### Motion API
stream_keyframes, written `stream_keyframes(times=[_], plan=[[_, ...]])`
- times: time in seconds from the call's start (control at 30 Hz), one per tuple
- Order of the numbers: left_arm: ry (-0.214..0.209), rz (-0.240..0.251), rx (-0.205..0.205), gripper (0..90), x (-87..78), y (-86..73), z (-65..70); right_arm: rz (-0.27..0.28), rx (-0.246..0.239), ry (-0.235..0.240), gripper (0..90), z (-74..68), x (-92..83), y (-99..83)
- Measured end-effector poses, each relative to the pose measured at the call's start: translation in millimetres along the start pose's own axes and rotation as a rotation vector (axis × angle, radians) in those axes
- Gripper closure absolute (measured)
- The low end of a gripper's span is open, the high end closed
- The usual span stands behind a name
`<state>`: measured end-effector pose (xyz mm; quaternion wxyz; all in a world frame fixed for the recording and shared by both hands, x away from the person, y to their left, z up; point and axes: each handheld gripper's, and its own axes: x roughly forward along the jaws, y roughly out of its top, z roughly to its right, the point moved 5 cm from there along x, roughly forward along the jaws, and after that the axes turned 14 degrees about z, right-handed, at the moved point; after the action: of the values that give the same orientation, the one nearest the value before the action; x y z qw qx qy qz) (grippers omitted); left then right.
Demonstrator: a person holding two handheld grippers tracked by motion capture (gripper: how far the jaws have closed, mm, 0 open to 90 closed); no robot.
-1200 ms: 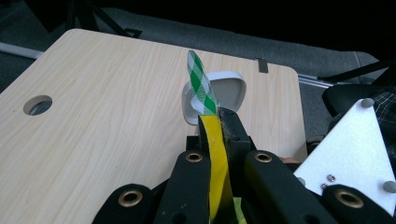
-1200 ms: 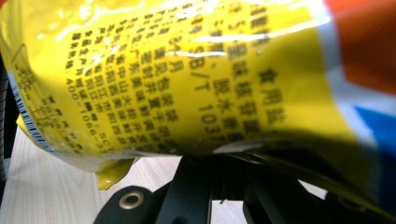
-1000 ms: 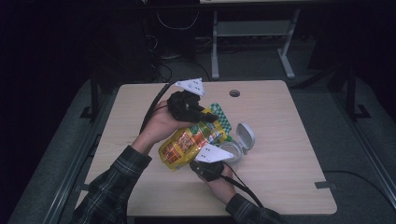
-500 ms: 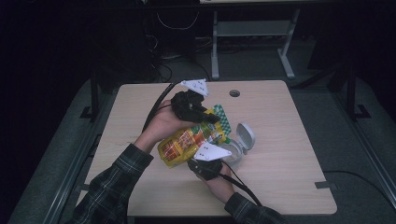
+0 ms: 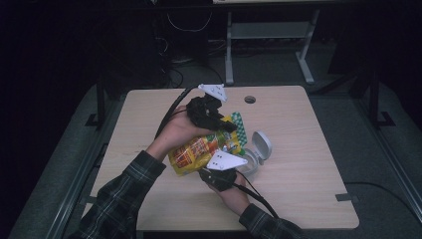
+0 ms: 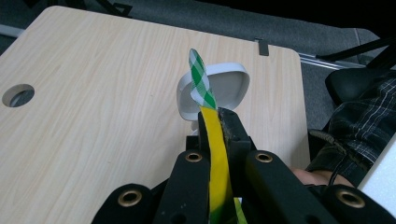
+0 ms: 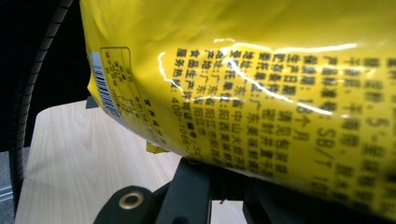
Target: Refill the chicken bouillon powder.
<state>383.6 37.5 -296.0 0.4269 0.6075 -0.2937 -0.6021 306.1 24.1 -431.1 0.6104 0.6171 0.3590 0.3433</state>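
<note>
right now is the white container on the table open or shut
Open: the white container has its hinged lid flipped up and standing behind the base, beside the yellow snack bag.

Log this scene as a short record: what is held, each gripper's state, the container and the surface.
held item: yellow snack bag, lifted off the table
left gripper: shut on the bag's top edge with green checked strip
right gripper: shut on the bag's lower part, bag's printed back close to its camera
container: white container with hinged lid open, beside the bag
surface: wooden table with round hole
</note>
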Motion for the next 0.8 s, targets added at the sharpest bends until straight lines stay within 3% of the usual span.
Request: stream_keyframes(times=[0.8], plan=[[-0.011,-0.079,-0.007,88.7,21.4,5.4,-2.0,0.043,0.005,0.032,89.9,3.8,-13.3,2.1]])
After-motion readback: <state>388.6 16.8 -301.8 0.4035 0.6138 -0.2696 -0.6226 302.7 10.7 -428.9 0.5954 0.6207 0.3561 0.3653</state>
